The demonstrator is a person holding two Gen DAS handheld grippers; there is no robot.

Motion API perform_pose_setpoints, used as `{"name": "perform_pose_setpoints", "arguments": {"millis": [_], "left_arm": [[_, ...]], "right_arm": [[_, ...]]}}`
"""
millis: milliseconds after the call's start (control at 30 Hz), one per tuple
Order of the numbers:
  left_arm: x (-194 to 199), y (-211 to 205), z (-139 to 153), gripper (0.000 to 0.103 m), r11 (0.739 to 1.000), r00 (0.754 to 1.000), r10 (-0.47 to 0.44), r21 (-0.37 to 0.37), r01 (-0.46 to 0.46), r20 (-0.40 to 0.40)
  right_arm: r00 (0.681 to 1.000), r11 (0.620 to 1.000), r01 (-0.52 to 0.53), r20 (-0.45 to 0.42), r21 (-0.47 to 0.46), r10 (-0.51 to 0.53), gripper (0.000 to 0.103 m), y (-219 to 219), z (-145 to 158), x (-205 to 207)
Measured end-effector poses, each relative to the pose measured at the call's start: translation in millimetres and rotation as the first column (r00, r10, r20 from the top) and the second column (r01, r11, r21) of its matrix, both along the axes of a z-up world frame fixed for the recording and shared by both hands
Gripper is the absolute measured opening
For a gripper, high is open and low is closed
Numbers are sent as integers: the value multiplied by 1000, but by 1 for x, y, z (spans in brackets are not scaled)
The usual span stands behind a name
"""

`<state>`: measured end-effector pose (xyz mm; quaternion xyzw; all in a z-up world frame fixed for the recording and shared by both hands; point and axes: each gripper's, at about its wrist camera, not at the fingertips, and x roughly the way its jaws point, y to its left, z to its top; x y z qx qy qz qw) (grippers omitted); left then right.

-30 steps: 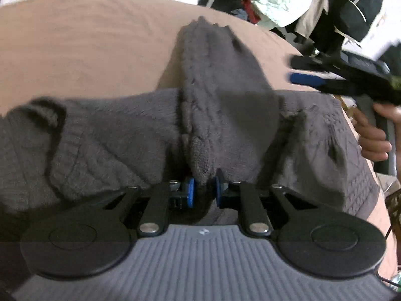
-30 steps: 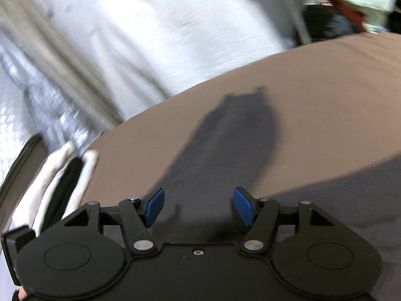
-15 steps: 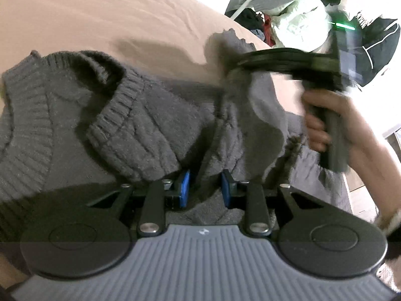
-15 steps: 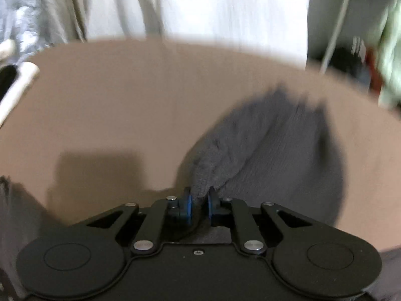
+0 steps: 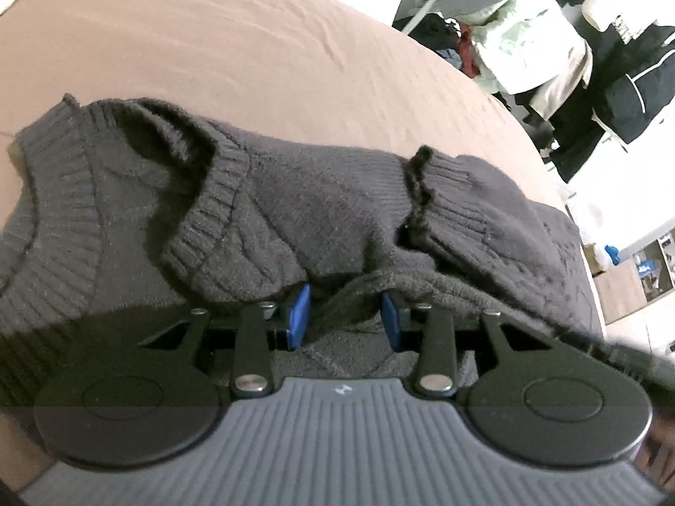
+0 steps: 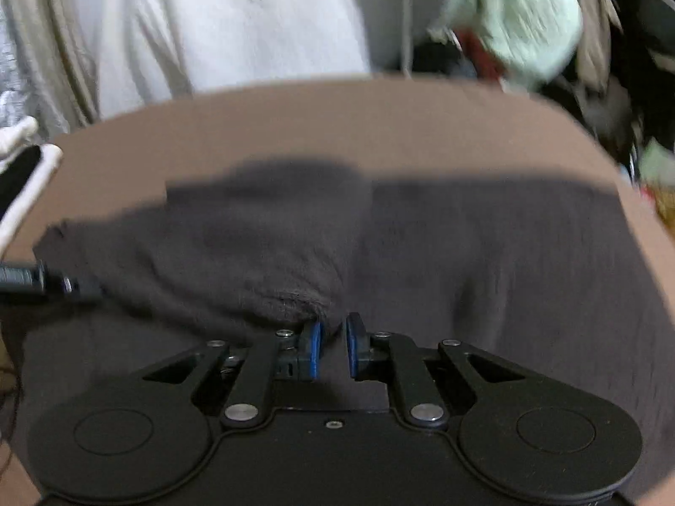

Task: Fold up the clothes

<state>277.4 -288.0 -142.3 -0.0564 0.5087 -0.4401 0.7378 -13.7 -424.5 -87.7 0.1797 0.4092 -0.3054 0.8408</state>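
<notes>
My left gripper (image 5: 344, 316) has its blue pads spread, with a ridge of the grey knit sweater (image 5: 303, 206) lying loose between them, not pinched. My right gripper (image 6: 331, 348) has its pads drawn nearly together with a narrow gap; a fold of the sweater (image 6: 261, 261) reaches its left pad, but through the blur I cannot tell whether it is gripped. The sweater lies bunched on the brown bedsheet (image 5: 236, 42), its ribbed cuff (image 5: 438, 185) on top. Beyond the bed's far edge is a pile of clothes (image 5: 519, 55).
</notes>
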Motion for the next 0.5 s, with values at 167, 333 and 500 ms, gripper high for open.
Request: {"name": "perform_pose_setpoints", "arguments": {"millis": [167,333,500], "left_arm": [[3,13,4,39,1000,999,0,-19,0,-41],[13,19,8,56,994,993,28,-99,-40,-111],[17,16,-2,57,994,990,41,-96,-54,-135]], "right_arm": [[984,971,-51,-180,-235,8,29,25,12,9],[950,882,-307,-56,-358,307,59,48,39,38],[846,765,-533,-225,-361,483,60,56,-7,91]]}}
